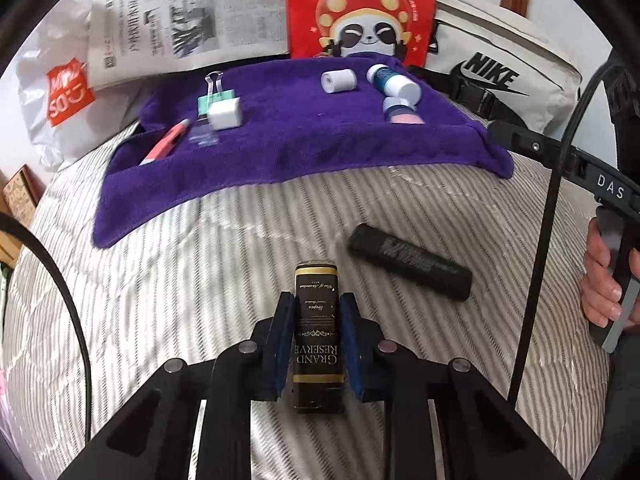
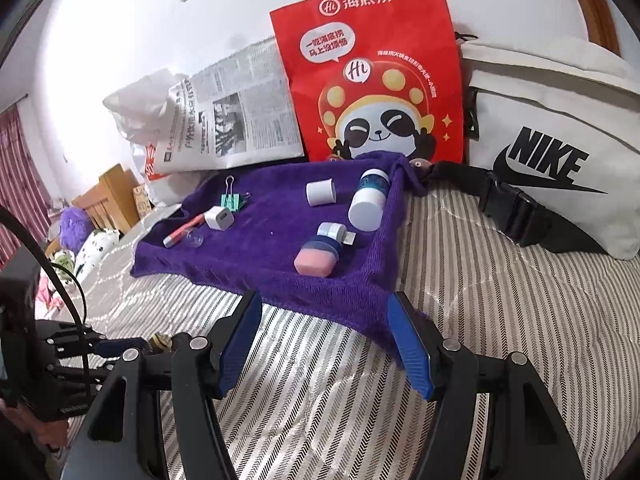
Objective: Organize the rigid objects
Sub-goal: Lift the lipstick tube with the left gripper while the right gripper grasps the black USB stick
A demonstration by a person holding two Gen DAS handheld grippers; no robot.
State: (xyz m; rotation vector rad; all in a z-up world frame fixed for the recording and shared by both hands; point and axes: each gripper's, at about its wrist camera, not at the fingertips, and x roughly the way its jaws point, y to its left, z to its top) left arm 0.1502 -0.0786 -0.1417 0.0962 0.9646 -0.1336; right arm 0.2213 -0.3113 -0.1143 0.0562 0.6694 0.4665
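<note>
My left gripper (image 1: 316, 304) is shut on a black and gold "Grand Reserve" box (image 1: 317, 320), held above the striped bed cover. A black tube (image 1: 408, 261) lies on the cover to its right. A purple towel (image 1: 304, 136) ahead carries a white charger (image 1: 225, 113), a green binder clip (image 1: 211, 96), a pink pen (image 1: 166, 141), a white roll (image 1: 338, 79), a blue-and-white bottle (image 1: 394, 80) and a pink-and-blue piece (image 1: 402, 113). My right gripper (image 2: 326, 312) is open and empty, just before the towel's (image 2: 280, 240) near edge.
A red panda paper bag (image 2: 372, 80), a newspaper (image 2: 236, 120) and a white Nike bag (image 2: 560, 140) stand behind the towel. A white plastic bag (image 1: 56, 92) lies at the left. The right gripper's body (image 1: 580, 172) shows at the left wrist view's right edge.
</note>
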